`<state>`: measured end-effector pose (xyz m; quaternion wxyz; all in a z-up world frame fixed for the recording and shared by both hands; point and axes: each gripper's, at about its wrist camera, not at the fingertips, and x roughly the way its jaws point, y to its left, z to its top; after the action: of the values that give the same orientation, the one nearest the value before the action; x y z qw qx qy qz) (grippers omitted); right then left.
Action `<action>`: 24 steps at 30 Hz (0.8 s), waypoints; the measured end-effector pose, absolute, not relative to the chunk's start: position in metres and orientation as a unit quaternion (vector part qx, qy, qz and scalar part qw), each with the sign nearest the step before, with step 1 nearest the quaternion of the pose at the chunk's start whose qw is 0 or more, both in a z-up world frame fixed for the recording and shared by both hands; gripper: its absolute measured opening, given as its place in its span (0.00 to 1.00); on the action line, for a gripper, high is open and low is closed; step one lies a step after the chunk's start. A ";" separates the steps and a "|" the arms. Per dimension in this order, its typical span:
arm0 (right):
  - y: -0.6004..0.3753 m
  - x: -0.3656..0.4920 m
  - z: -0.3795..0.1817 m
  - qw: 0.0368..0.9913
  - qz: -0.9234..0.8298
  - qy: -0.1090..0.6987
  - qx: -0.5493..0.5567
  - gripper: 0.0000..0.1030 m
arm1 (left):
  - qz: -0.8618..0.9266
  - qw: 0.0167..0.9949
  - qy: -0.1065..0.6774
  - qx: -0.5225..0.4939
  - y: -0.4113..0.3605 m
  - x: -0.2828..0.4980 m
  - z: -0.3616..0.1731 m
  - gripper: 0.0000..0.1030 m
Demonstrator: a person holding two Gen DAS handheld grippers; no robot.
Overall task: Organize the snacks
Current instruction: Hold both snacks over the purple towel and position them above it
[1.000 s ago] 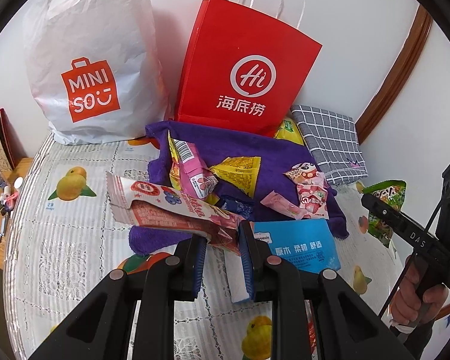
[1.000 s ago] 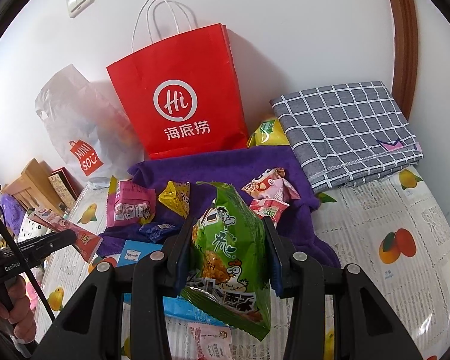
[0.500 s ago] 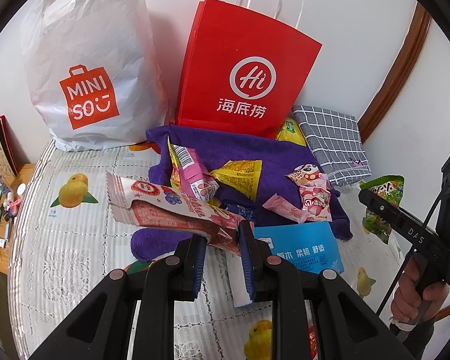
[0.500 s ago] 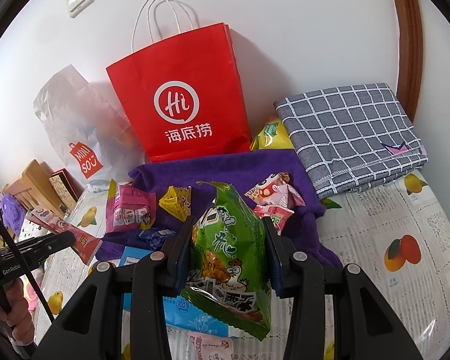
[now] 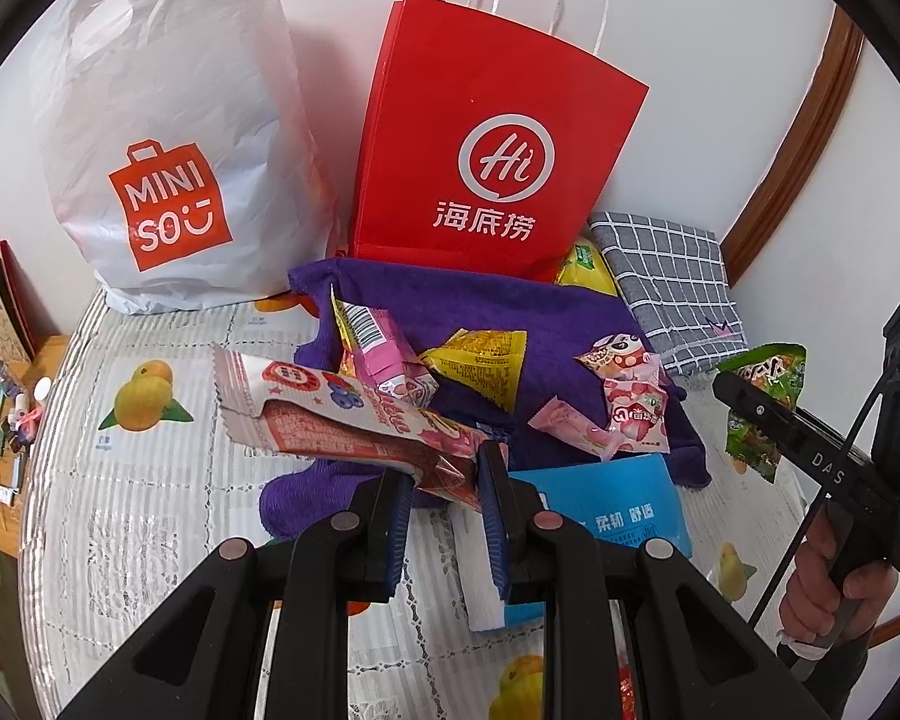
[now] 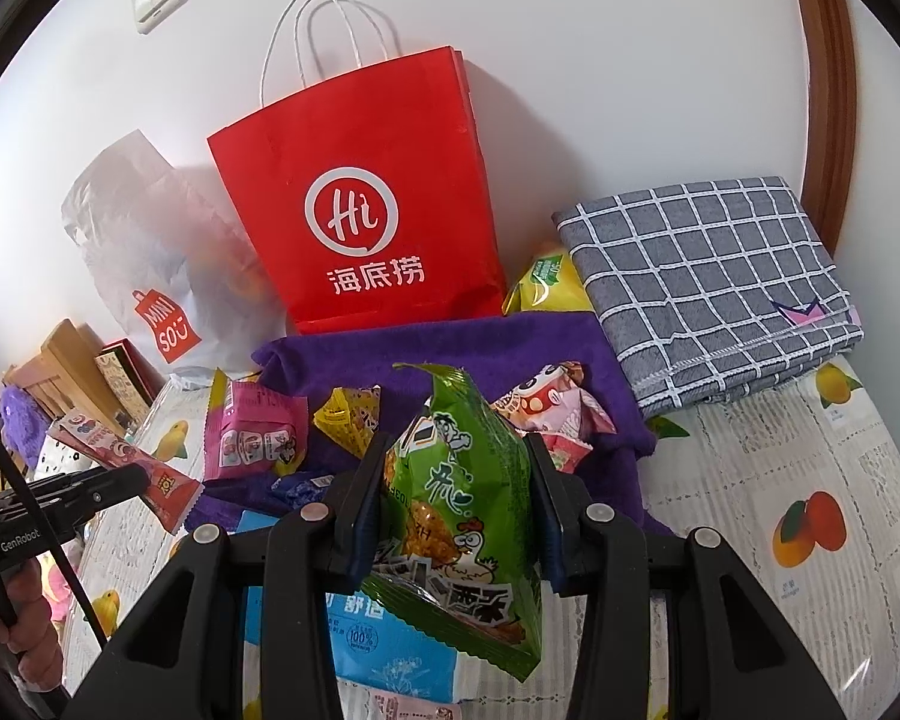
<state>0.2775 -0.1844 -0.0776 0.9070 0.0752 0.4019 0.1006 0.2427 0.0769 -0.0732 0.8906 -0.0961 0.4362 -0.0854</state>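
Left wrist view: at lower centre, 1 long pink snack packet (image 5: 354, 414) is pinched by the left hand-held gripper (image 5: 444, 480) above the purple towel (image 5: 498, 306).

Right wrist view: at centre, 1 green snack bag (image 6: 462, 498) is clamped in the right hand-held gripper (image 6: 456, 510). Both snacks are judged lifted for sorting; next, carrying to the red paper bag (image 6: 360, 204) is probably required.

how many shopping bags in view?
2. White Miniso plastic bag at back left against the wall; red paper bag beside it, behind the purple towel. None else visible.

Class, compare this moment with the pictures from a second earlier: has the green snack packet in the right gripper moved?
No. The green snack packet sits between the right gripper's pads just as before, in the same place against the red paper bag.
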 end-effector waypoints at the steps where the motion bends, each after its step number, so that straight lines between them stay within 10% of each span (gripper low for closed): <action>1: -0.184 0.279 -0.078 0.907 0.101 0.402 0.074 0.41 | -0.086 0.891 0.436 -0.096 0.077 0.241 -0.074 0.20; 24: -0.171 0.306 -0.093 0.908 0.101 0.405 0.041 0.41 | -0.081 0.891 0.437 -0.090 0.074 0.256 -0.071 0.20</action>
<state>0.3058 -0.1712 -0.0929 0.9076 0.0412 0.4054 0.1007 0.2562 0.0737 -0.0715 0.8912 -0.0902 0.4371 -0.0811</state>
